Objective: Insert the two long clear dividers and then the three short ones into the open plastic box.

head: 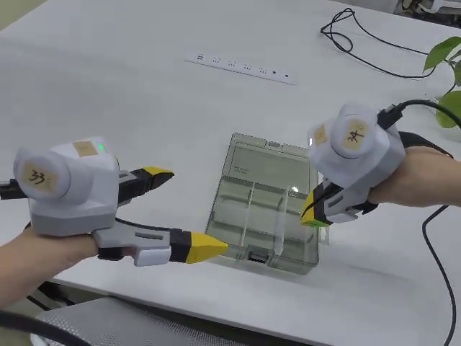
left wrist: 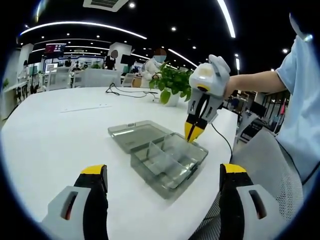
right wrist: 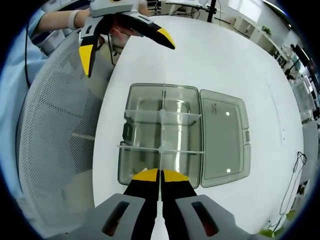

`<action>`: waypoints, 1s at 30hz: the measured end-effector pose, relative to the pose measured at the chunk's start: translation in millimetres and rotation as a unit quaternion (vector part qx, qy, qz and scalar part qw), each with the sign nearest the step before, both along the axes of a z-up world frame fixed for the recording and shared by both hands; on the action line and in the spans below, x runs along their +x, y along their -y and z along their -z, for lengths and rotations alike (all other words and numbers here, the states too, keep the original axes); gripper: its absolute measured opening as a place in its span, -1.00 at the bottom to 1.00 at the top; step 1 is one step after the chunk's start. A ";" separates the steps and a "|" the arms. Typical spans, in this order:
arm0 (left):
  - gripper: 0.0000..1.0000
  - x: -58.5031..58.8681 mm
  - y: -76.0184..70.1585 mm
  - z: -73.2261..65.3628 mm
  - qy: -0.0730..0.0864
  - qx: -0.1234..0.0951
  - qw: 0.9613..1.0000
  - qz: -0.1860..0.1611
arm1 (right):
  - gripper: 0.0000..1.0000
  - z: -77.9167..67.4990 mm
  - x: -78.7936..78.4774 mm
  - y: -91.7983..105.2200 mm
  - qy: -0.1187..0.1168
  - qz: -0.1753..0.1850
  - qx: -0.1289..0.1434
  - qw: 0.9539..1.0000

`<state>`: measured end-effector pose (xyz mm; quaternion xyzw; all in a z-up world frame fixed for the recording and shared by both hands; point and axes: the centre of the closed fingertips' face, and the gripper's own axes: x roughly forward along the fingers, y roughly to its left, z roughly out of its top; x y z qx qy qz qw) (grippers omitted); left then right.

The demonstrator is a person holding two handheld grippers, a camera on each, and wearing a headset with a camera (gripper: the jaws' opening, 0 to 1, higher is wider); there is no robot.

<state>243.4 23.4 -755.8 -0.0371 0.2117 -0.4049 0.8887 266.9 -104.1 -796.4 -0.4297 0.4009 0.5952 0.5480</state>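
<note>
The open clear plastic box (head: 288, 261) sits near the table's front edge, its lid (head: 270, 162) laid flat behind it. Two long clear dividers (right wrist: 161, 149) cross the box (right wrist: 121, 170), and short clear pieces (right wrist: 163, 131) stand between them. My right gripper (right wrist: 160, 175) is shut on a thin short clear divider, held edge-on over the box's near section. In the head view this gripper (head: 311, 216) hovers at the box's right end. My left gripper (head: 186, 210) is open and holds nothing, left of the box and apart from it. From the left gripper view the box (left wrist: 167, 160) lies ahead.
A white power strip (head: 241, 67) lies at the back of the white table, with a black cable (head: 367, 54) at the far right. A green plant (head: 450, 72) stands at the right edge. A mesh chair (right wrist: 60, 125) is below the table's front edge.
</note>
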 end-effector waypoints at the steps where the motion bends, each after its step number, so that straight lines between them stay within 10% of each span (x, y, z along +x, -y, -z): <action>1: 0.90 0.0 -0.1 0.0 0.000 0.000 1.000 0.000 | -0.98 -1.2 0.1 0.0 0.000 -0.001 0.001 1.000; 30: 0.89 1.4 5.5 -1.6 -0.004 -0.008 1.000 0.004 | -0.97 -6.6 7.6 0.7 -0.007 0.012 0.005 1.000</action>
